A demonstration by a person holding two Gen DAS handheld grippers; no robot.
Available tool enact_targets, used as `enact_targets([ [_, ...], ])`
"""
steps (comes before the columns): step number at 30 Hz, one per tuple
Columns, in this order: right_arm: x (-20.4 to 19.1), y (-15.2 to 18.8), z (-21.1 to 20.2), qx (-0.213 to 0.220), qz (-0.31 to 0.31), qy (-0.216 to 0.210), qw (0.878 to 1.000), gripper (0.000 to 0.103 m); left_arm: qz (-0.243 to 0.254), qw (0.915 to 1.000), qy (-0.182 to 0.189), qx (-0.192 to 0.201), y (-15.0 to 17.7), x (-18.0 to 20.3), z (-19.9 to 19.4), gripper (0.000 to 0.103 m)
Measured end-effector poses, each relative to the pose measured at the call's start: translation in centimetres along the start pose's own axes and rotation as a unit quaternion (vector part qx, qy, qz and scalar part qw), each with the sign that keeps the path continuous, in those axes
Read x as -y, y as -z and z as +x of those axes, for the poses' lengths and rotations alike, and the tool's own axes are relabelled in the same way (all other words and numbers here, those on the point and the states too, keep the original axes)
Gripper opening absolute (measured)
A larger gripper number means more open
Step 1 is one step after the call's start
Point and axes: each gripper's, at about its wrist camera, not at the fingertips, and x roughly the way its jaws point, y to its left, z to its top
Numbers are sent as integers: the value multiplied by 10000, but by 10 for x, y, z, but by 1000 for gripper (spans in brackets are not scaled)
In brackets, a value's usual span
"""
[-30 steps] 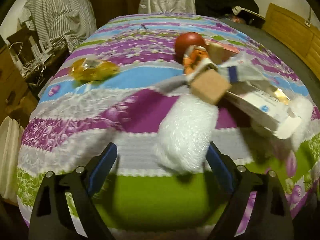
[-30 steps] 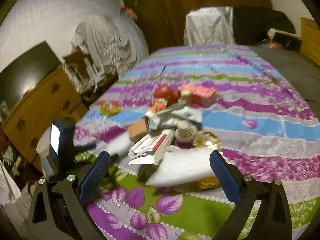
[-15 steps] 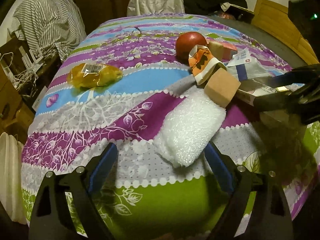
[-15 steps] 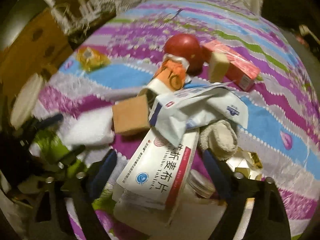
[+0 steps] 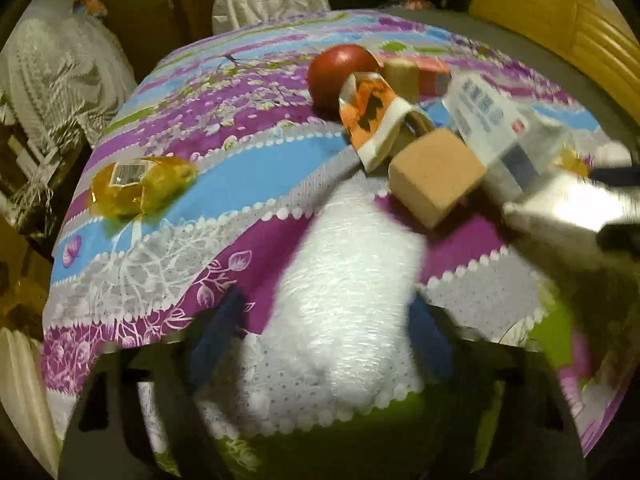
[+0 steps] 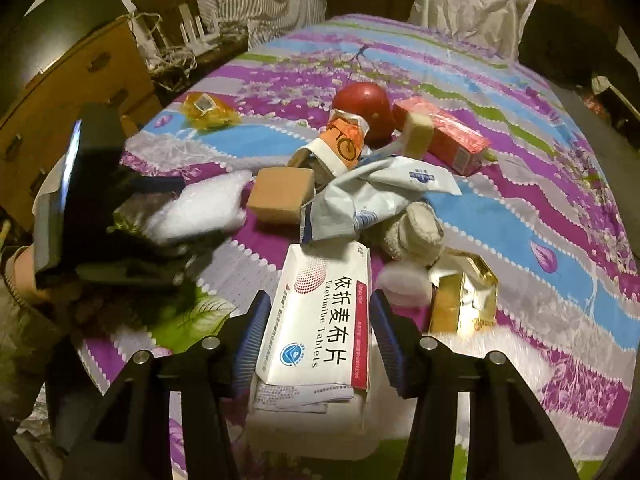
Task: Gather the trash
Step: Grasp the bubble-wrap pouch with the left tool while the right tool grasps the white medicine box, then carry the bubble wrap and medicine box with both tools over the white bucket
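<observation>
Blue-padded fingers of the right gripper (image 6: 316,336) bracket a white tablet box (image 6: 320,320) printed in red and black; the jaws have just been closing, and the pads sit right at the box's long sides, though whether they press on it cannot be told. The left gripper (image 5: 320,336) is blurred, its jaws also just closing around a white foam sheet (image 5: 352,280) lying between them; contact there cannot be told either. Both pieces of trash lie at the near edge of a bed covered by a purple, blue and green flowered bedspread (image 6: 560,208). Just beyond the box sit a crumpled white and blue pouch (image 6: 376,200), a beige sock ball (image 6: 416,232) and a gold foil wrapper (image 6: 464,300). A tan sponge block (image 6: 280,196) rests beside the foam. Farther back are an orange paper cup (image 6: 344,144) on its side, a red apple (image 6: 364,108) and a red carton (image 6: 444,140). A yellow snack bag (image 5: 140,184) lies apart, toward the left edge.
</observation>
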Motion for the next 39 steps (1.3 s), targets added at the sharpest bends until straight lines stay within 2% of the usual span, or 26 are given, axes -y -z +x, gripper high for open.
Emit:
enact_targets([
  [5, -17, 26, -6, 91, -107, -102, 9998, 52, -261, 9992, -180, 244, 9, 10, -21, 55],
  [7, -28, 33, -1, 28, -274, 72, 9996, 62, -321, 9987, -211, 327, 18, 16, -34, 55],
  [9, -34, 33, 6, -86, -318, 42, 9994, 69, -325, 9986, -230, 338, 24, 22, -40, 55],
  [14, -35, 19, 24, -173, -278, 269, 9991, 71, -346, 9985, -360, 219, 32, 25, -40, 55],
  [16, -32, 16, 29, -168, -248, 364, 9989, 65, -449, 9981, -387, 192, 35, 24, -39, 55],
  [17, -31, 16, 29, -102, -252, 477, 9985, 53, -480, 9978, -417, 195, 38, 24, -40, 55],
  [20, -27, 25, 16, 140, -136, 390, 9990, 50, -678, 9959, -498, 332, 44, 20, -49, 55],
  [24, -33, 48, -23, 768, 54, 236, 9967, 49, -914, 9924, -431, 698, 46, 19, -79, 55],
  [26, -37, 60, -46, 1160, 137, 256, 9928, 49, -1018, 9895, -400, 948, 45, 21, -99, 55],
  [29, -38, 75, -79, 1873, 369, 564, 9800, 50, -1162, 9832, -304, 1377, 41, 28, -132, 55],
  [31, -38, 78, -87, 2053, 445, 634, 9756, 50, -1147, 9802, -262, 1590, 37, 35, -147, 55],
  [33, -37, 74, -84, 1898, 471, 381, 9800, 50, -1139, 9773, -298, 1762, 34, 42, -161, 55],
  [35, -32, 71, -73, 1569, 662, -363, 9847, 51, -1150, 9751, -343, 1866, 31, 42, -167, 55],
  [36, -28, 70, -71, 1579, 777, -607, 9825, 51, -1168, 9744, -367, 1886, 31, 41, -168, 55],
  [39, -13, 64, -65, 1536, 1101, -671, 9797, 51, -1321, 9737, -362, 1819, 33, 32, -165, 55],
])
